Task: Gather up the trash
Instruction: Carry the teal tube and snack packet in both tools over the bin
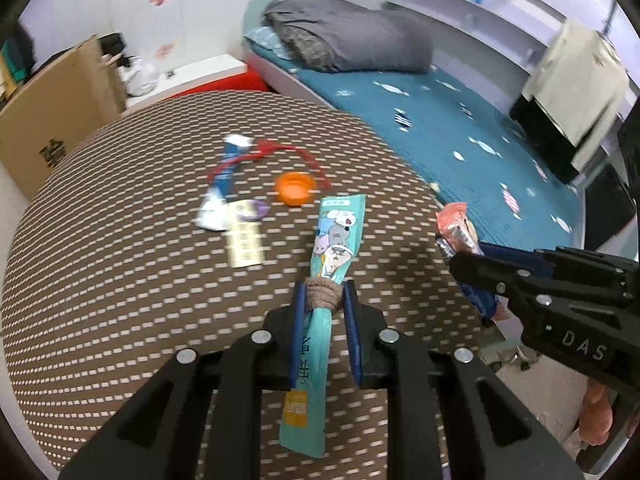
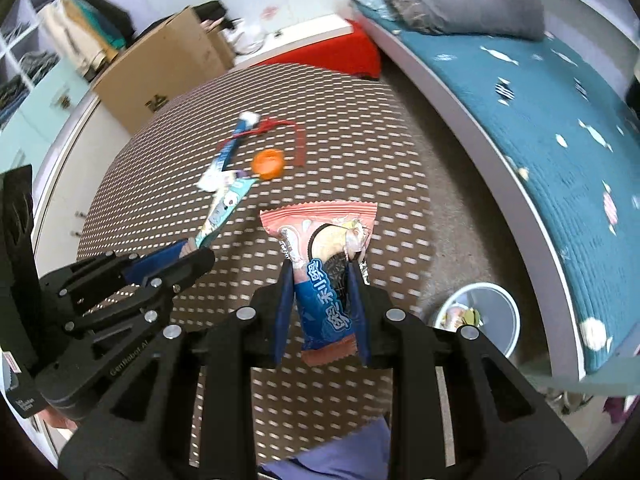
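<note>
Teal wrapper [image 1: 335, 236] pinched in left gripper [image 1: 324, 300], a tan band round it at the pads, hanging over the table [image 1: 100, 280]. Pink-and-blue snack pack [image 2: 324, 256] clamped in right gripper [image 2: 320, 280], also above the table. Left behind on the cloth: orange cap [image 1: 294, 187], red string [image 1: 280, 152], blue-white wrapper [image 1: 220, 184], pale card [image 1: 245, 246]. On the floor beside the bed [image 2: 540, 128], a bin [image 2: 480, 316] with scraps inside.

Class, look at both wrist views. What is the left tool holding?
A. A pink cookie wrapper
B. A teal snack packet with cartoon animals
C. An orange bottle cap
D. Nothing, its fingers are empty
B: the left tool is clamped on the teal snack packet, while the orange bottle cap lies on the table.
</note>
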A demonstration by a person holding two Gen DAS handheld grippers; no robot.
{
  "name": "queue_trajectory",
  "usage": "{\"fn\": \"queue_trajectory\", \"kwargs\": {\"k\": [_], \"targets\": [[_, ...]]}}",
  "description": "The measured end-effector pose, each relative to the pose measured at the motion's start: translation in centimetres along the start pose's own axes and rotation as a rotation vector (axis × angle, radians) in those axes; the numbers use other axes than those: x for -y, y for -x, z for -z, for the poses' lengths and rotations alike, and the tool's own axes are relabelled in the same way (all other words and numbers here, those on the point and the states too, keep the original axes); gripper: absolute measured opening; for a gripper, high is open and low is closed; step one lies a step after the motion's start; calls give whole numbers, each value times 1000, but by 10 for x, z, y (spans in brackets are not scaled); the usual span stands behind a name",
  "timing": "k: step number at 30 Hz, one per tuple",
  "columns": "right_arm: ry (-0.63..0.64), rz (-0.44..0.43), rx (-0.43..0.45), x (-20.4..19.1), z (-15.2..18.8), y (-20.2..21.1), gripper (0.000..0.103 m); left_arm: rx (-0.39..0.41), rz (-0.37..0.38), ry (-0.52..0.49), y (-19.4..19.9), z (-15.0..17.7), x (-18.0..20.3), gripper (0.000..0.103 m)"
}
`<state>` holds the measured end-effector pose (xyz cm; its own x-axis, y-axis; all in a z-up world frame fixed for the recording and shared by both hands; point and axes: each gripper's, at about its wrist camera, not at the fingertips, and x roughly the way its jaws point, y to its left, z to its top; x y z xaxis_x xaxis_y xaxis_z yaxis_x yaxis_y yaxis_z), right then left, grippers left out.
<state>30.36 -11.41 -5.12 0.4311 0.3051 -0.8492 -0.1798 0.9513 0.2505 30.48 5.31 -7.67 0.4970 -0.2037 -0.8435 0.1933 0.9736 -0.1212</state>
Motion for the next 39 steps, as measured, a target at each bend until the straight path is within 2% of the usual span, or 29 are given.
{"fn": "queue_trajectory", "kwargs": {"k": [17,30,35,37,38,39], "targets": [[-209,63,50,130,39,38,27,-79,108,-186,-49,-6,138,18],[-400,118,47,220,77,48,27,-171,149,-353,-90,3,236,18],[-485,118,57,253,95,54,27,-185,141,-399,-102,4,269,19],[-515,125,62,264,101,56,27,-174,127,-426,-105,4,281,20],[-526,125,63,269,104,58,27,-164,123,-434,-105,4,284,26],[-542,125,64,274,107,60,27,-159,113,-442,-106,6,289,36]]}}
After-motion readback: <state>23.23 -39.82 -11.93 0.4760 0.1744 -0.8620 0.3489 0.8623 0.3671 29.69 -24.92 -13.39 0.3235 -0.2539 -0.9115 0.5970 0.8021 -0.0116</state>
